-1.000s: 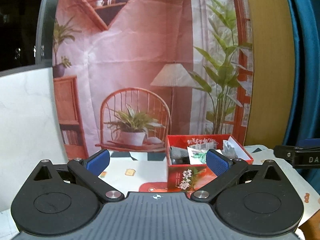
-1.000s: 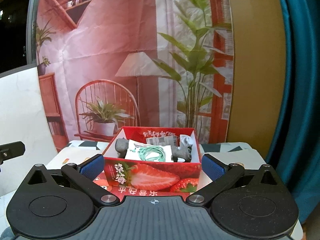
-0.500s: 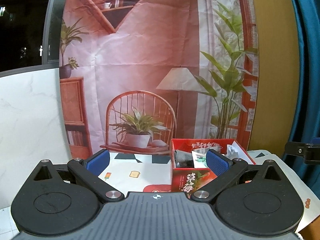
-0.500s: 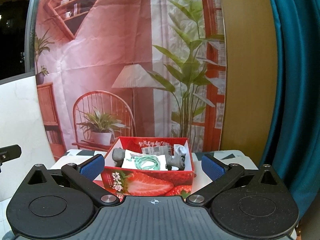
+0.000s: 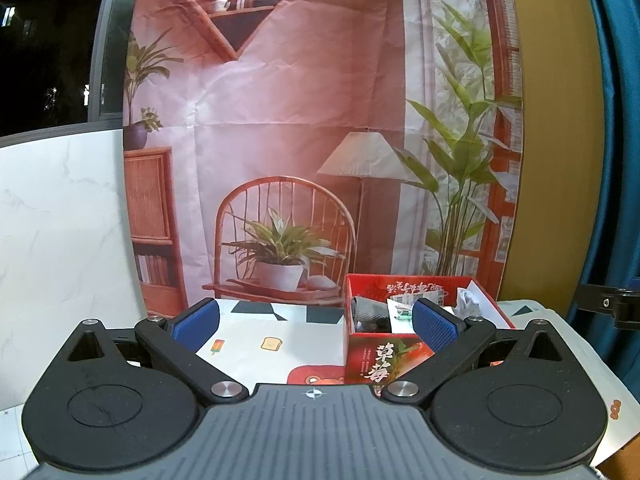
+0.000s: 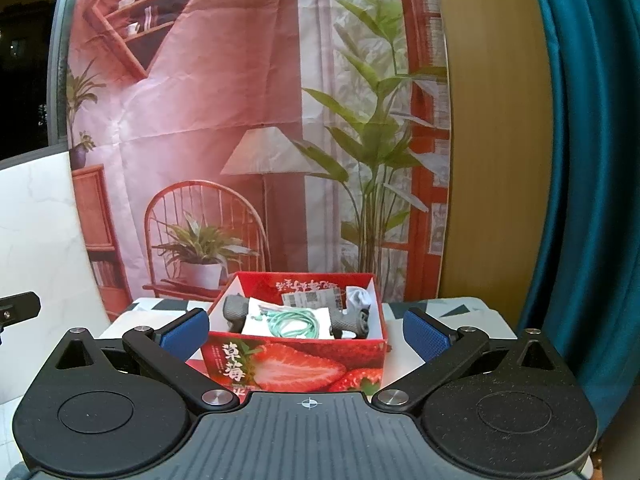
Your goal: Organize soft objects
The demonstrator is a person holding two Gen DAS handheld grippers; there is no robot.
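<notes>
A red strawberry-print box [image 6: 296, 368] stands on the table; it also shows in the left wrist view [image 5: 384, 360]. Inside lie grey socks [image 6: 236, 310], a coiled green cord [image 6: 298, 322] on white paper, a white sock [image 6: 360, 298] and a printed packet [image 6: 310, 300]. My right gripper [image 6: 306, 330] is open and empty, held above the box's near side. My left gripper [image 5: 316, 322] is open and empty, left of the box, its right fingertip [image 5: 434, 326] in front of the box's rim.
A white tablecloth [image 5: 276, 340] with small printed pictures covers the table. A pink room-scene backdrop [image 5: 300, 140] hangs behind. A white marble panel [image 5: 60, 220] stands at left, a teal curtain [image 6: 580, 160] at right.
Both grippers have drawn back and risen, so the box looks smaller and lower in each view. Both stay open and empty.
</notes>
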